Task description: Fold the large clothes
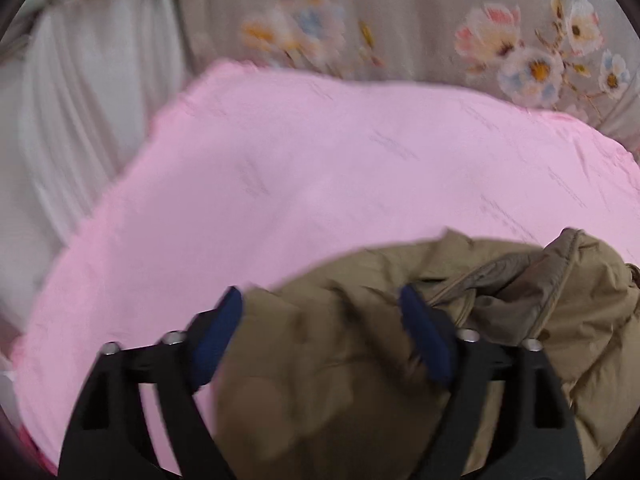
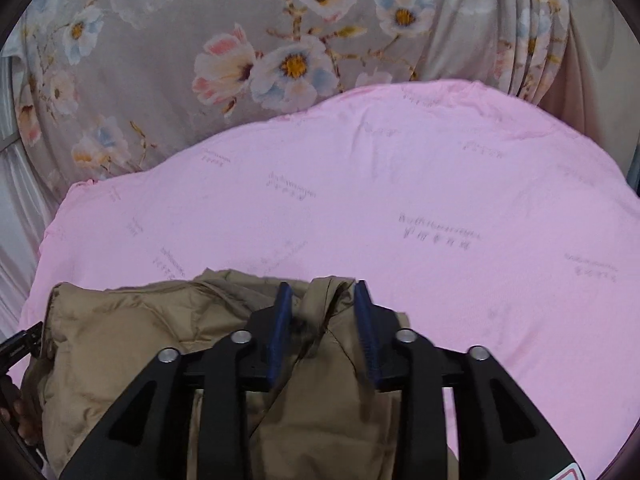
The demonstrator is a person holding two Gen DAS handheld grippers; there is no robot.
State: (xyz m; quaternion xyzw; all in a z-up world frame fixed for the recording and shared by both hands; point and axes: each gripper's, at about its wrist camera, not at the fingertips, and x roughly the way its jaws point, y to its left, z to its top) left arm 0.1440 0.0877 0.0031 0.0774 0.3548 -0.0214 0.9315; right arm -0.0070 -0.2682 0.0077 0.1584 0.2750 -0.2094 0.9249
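Note:
A tan padded jacket [image 1: 580,320] lies bunched on a pink sheet [image 1: 320,160] at the near edge of both views. My left gripper [image 1: 320,291] stands wide open over it; jacket fabric fills the gap between the blue pads [image 1: 224,332] without being pinched. In the right wrist view the jacket [image 2: 120,340] spreads to the lower left. My right gripper [image 2: 322,285] is open about halfway, with an upright fold of the jacket's edge standing loosely between its pads [image 2: 280,320].
The pink sheet [image 2: 400,200], printed with faint lettering, covers a wide soft surface ahead of both grippers. Behind it hangs a grey floral curtain [image 2: 160,40] and, on the left, white drapery [image 1: 80,100]. A hand [image 2: 20,420] shows at the lower left edge.

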